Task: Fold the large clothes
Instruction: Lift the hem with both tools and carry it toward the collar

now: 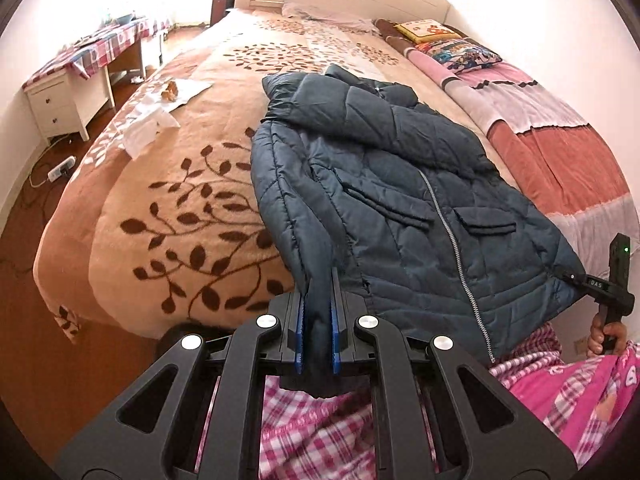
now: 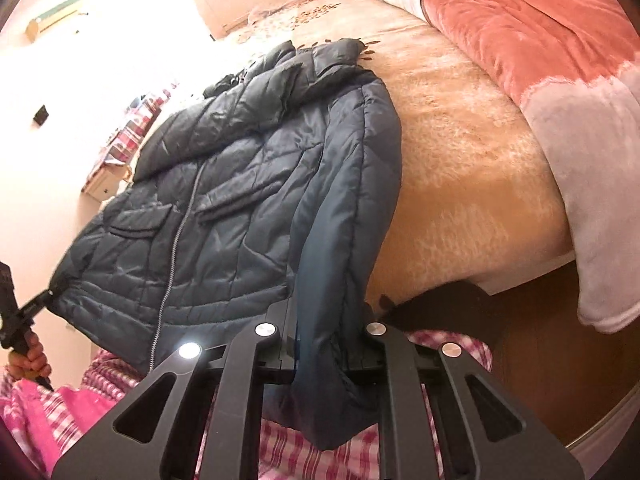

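A dark blue quilted jacket [image 1: 400, 184] lies front up on the bed, zip closed, its hem at the near bed edge. It also shows in the right wrist view [image 2: 240, 200]. My left gripper [image 1: 320, 304] is shut on the jacket's left hem corner, with fabric hanging between the blue pads [image 1: 335, 320]. My right gripper [image 2: 332, 336] is shut on the opposite hem corner and sleeve. It shows in the left wrist view [image 1: 576, 278] at the jacket's right edge. The left gripper shows in the right wrist view [image 2: 46, 294] at the far left.
The bed has a beige leaf-patterned blanket [image 1: 180, 200] and a pink and red striped blanket [image 1: 560, 148] on the right. Pillows [image 1: 452, 46] lie by the headboard. White cloths [image 1: 160, 108] lie on the left. A white nightstand [image 1: 60, 104] and wooden floor [image 1: 36, 320] are left.
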Motion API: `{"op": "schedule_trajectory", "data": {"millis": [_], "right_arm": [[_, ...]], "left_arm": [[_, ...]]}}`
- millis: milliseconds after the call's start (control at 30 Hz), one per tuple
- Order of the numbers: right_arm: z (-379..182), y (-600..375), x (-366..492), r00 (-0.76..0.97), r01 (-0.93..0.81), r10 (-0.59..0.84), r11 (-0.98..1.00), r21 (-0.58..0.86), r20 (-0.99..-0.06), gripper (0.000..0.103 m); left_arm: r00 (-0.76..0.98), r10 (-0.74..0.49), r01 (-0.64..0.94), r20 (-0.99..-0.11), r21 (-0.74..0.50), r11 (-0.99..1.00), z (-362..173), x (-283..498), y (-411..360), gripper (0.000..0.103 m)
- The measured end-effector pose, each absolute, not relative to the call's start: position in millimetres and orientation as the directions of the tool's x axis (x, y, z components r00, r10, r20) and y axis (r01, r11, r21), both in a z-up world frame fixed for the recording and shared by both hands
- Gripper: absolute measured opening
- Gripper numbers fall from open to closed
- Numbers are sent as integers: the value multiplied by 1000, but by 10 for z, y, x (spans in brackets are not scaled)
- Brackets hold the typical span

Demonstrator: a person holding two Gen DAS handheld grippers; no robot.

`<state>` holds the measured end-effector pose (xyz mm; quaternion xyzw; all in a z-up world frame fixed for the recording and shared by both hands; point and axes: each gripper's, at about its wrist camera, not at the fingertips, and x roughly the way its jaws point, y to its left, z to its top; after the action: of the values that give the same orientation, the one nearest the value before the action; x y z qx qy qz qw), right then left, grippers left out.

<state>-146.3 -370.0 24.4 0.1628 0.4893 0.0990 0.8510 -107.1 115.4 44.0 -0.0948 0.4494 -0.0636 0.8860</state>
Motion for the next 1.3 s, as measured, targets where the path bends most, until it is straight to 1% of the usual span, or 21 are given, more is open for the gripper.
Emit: {"op": "schedule_trajectory", "data": {"millis": [133, 200, 300, 600, 800, 967, 1133, 1300], "right_arm": [[316, -3769, -1535, 506, -1, 342, 918, 396, -792, 14], [371, -3786, -1577, 514, 1, 348, 914, 406, -784, 14], [429, -3836, -1544, 528, 5, 364, 902, 432, -767, 14], [504, -3815, -1329, 548, -5, 382, 891, 454, -744, 14], [685, -3850, -1259, 582, -19, 406, 873, 488, -704, 14], [855, -3938, -1077, 605, -19, 432, 848, 530, -669, 14], [1098, -4011, -699, 620, -19, 453, 825, 565, -641, 14], [1322, -4045, -164, 636, -17, 449, 822, 570, -628, 14]], "left_arm": [[584, -201, 30, -787, -227, 974, 471, -1219, 1153, 10], [583, -188, 36, -791, -206, 978, 499, -1260, 1133, 10], [585, -157, 31, -795, -172, 985, 519, -1230, 1102, 10], [609, -150, 29, -779, -167, 986, 630, -1151, 1048, 10], [647, -184, 30, -740, -217, 976, 833, -1035, 1116, 10], [693, -215, 64, -688, -238, 969, 1113, -755, 1127, 10], [724, -243, 83, -646, -268, 960, 1354, -360, 1163, 10], [763, -233, 91, -603, -257, 962, 1584, 94, 1195, 10]]}}
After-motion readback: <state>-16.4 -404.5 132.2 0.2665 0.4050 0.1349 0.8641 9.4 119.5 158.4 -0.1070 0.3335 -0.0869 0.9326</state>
